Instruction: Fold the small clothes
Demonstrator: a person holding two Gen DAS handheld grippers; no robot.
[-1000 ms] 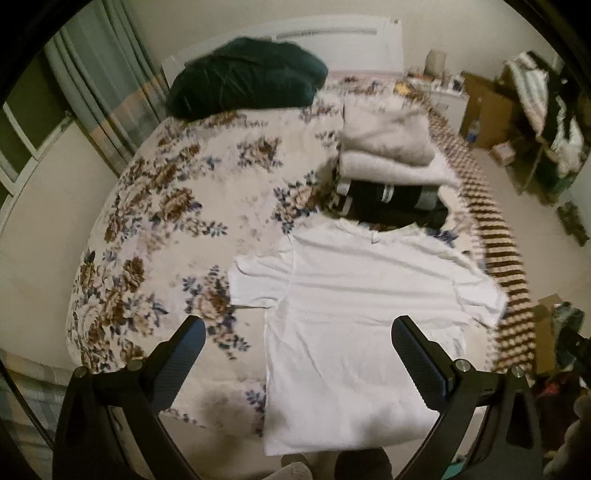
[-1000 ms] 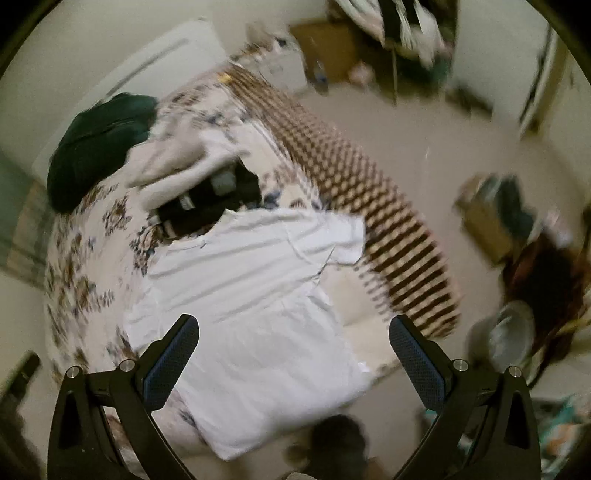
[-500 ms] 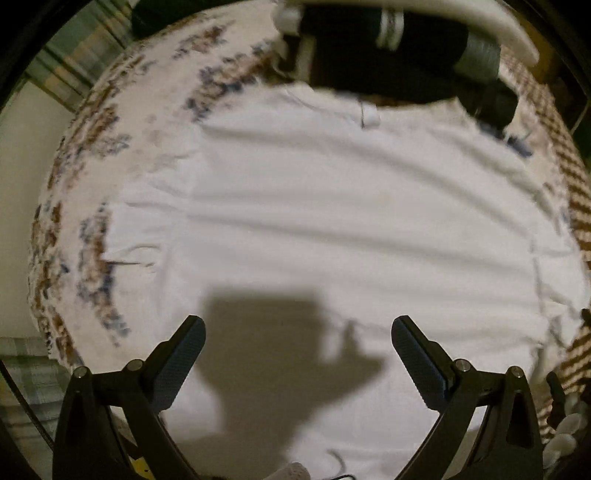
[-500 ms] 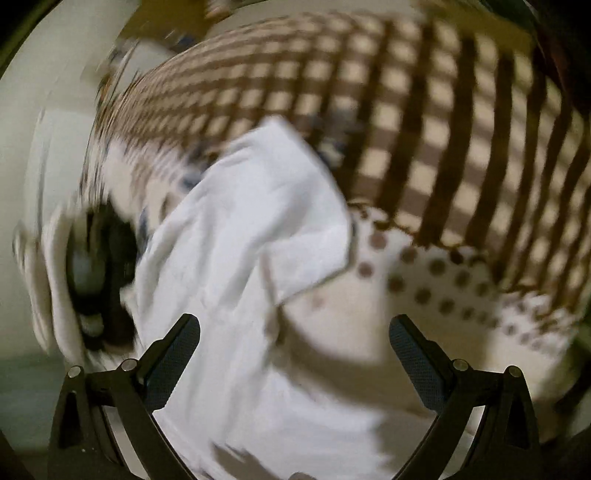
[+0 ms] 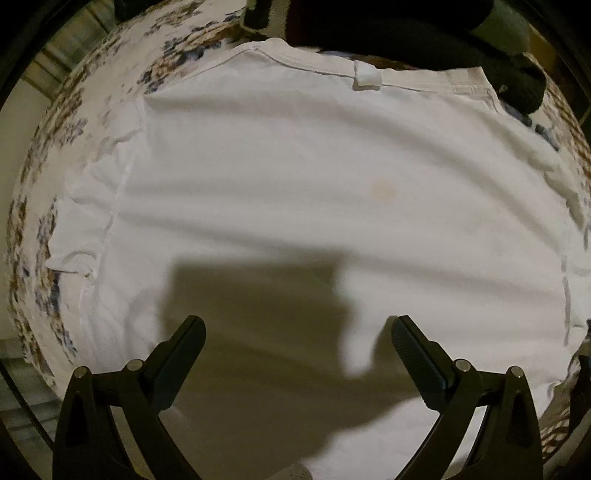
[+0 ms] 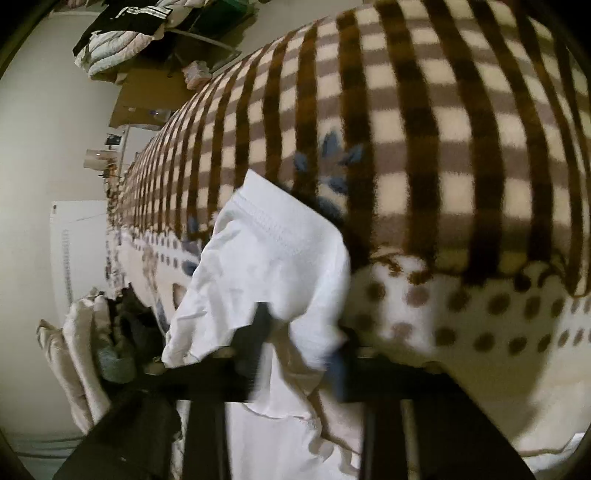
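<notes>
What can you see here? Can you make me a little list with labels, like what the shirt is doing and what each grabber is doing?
garment: white T-shirt, spread flat, neck label at the far edge
surface: floral bed cover; brown checked blanket along the side
left gripper: jaws wide open above the shirt, holding nothing
right gripper: jaws narrowed around the shirt's sleeve; blurred, so a firm grip is unclear
nearby: dark clothes beyond the collar
folding: not yet begun

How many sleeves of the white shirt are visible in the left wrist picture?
2. One sleeve lies at the shirt's left edge; the other sleeve at the right edge is partly cut off.
</notes>
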